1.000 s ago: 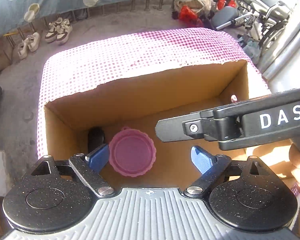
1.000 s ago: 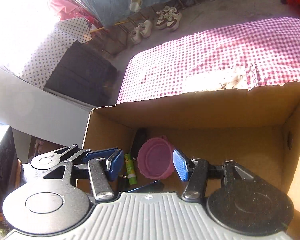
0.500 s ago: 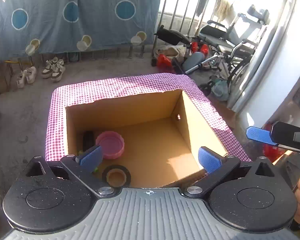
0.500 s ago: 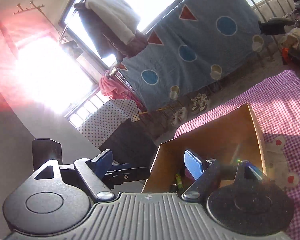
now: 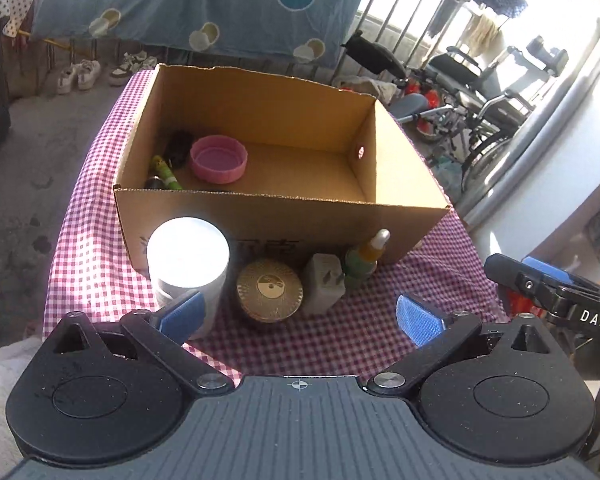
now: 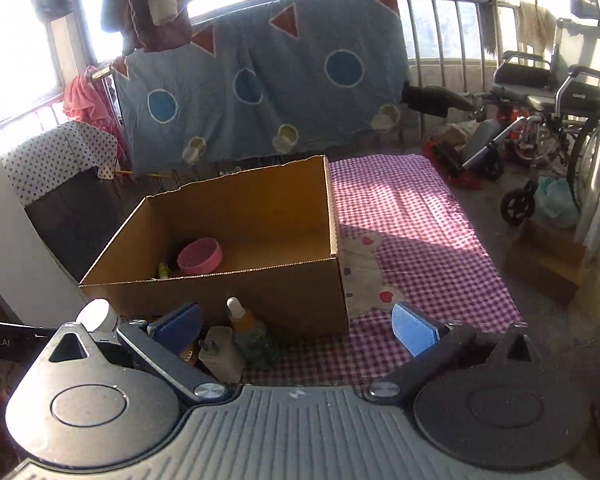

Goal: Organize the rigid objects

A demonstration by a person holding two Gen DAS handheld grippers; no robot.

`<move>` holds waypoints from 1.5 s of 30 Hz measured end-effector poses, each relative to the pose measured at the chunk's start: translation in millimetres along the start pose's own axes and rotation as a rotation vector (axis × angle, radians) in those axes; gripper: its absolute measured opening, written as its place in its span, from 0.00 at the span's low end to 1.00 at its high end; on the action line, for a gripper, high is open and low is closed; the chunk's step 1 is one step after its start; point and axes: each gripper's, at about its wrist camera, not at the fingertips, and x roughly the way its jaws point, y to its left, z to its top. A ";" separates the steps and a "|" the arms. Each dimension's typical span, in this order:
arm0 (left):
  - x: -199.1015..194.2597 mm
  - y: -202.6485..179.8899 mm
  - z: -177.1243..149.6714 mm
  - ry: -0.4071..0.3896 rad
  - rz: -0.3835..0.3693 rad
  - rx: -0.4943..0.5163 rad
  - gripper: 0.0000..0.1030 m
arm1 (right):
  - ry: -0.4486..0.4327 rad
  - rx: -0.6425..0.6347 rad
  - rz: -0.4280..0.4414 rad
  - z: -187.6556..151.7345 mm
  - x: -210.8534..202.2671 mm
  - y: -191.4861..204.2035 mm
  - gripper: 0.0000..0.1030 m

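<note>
Jaws on both grippers stand fully apart and grasp nothing: the left gripper [image 5: 298, 318] hovers over a row of small items, and the right gripper [image 6: 296, 330], whose jaws have just been opening, has bare cloth and two of those items between its blue pads. A second ago both were reaching down inside the cardboard box [image 5: 284, 216]; now both have drawn back to its near side, which suggests a drop-off is finished and the next item is about to be chosen. Largest first: the worktop [image 5: 360, 340], covered in a pink-and-white checked cloth, carries the open box. Inside the box, at its left end, lie a pink round lid [image 5: 219, 159], a green tube [image 5: 165, 170] and a dark object too shadowed to identify. Outside, lined up against the box's front wall and not yet packed, are a white-lidded jar [image 5: 187, 254], a round gold-topped tin [image 5: 269, 287], a pale plug adapter [image 5: 324, 286] and a small dropper bottle [image 5: 363, 258]. Readable writing: white letters "DAS" on the right gripper's arm in the left view, "Robot.AI" on a dark bar at the right view's left edge, and dark printing on the box front, mostly hidden behind the jar and tin.
</note>
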 end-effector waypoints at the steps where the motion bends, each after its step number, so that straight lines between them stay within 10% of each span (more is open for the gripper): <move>1: 0.5 -0.5 -3.5 -0.003 0.006 0.002 0.99 | -0.001 -0.015 -0.013 -1.7 0.7 0.9 1.00; 16: 9.8 -9.7 -16.7 -0.050 -0.026 0.094 1.00 | -0.055 -0.109 -0.177 -14.4 -1.9 -2.2 1.00; 24: 6.1 -11.2 -18.7 -0.077 -0.088 0.109 1.00 | -0.123 -0.015 0.037 -11.7 -4.7 -20.6 1.00; 45: 24.2 -40.2 -29.6 -0.081 -0.123 0.273 1.00 | -0.089 0.072 0.101 -31.0 14.0 -37.6 1.00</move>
